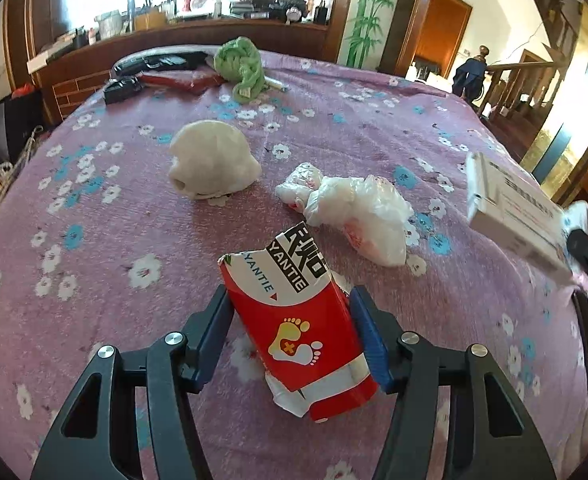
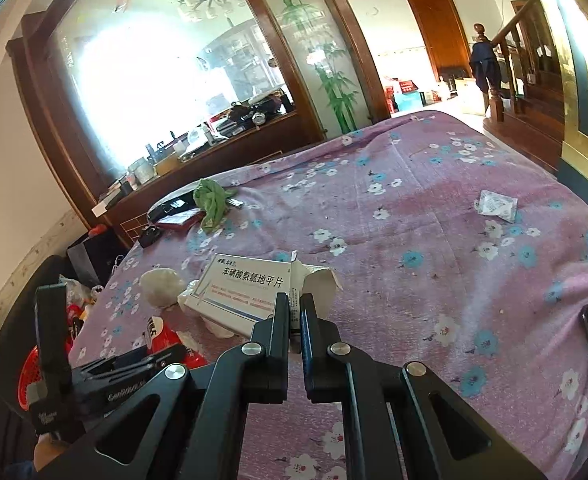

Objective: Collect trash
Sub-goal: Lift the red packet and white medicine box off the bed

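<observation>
Left gripper [image 1: 292, 334] squeezes the red packet [image 1: 297, 332] lying on the purple bedspread [image 1: 94, 280]. Right gripper [image 2: 294, 320] is clamped on the white box [image 2: 242, 292]. Next: lift the packet. Farther off wait the plastic bag [image 1: 357, 212] and paper ball [image 1: 212, 160].

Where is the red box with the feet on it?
In the left wrist view, the red box lies bottom centre on the purple bedspread, between the left hand-held gripper's fingers.

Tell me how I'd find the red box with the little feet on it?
Look at the purple flowered blanket covering the bed, at its near edge. The red box stands there between the blue pads of the left gripper. Unlike the white paper ball and crumpled plastic bag behind it, it's red with yellow-and-white footprints.
</observation>
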